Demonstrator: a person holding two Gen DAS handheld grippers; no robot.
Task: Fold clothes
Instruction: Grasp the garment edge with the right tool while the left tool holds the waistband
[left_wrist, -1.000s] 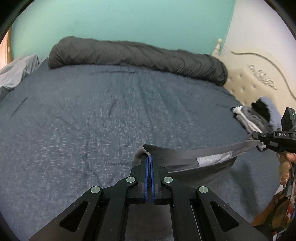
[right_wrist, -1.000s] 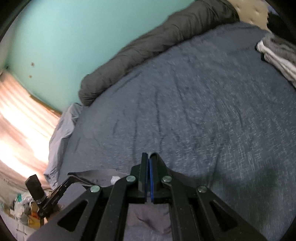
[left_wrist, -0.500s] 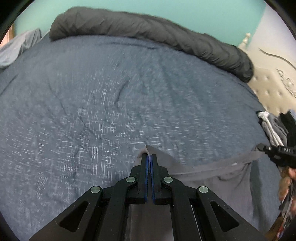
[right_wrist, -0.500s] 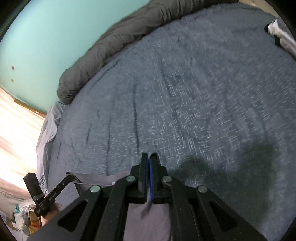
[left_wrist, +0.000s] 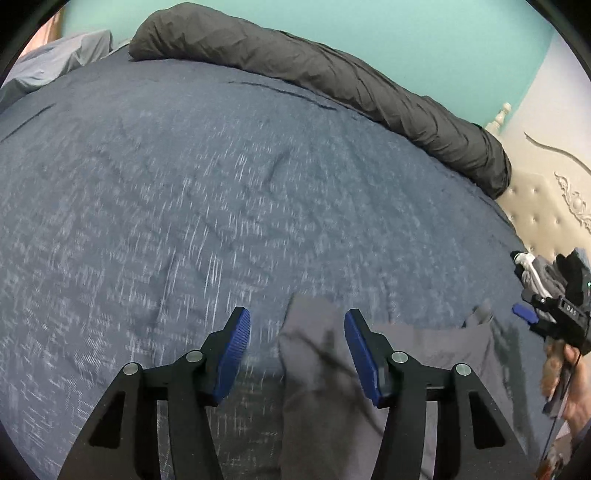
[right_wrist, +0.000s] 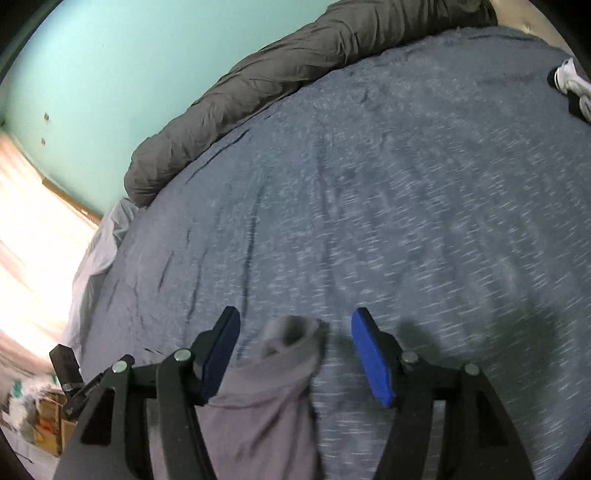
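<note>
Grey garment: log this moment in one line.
left gripper: opening | right gripper: opening | grey garment: released, lying on bed

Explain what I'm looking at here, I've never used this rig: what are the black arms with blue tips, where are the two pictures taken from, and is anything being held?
There is no robot. A person holds a two-finger tool in each hand, and each tool carries a wide-angle camera looking along its fingers. The left tool fills one picture; the right tool fills the other. The blue tips are grip pads.

Both look down at a bed with a blue-grey bedspread. A rolled dark duvet lies along the far edge by the turquoise wall, and a small pile of clothes sits near the headboard.

A grey garment lies on the bedspread. One corner sits between each tool's fingers, but both sets of jaws are opening and the pads press on nothing, so it is not held.
</note>
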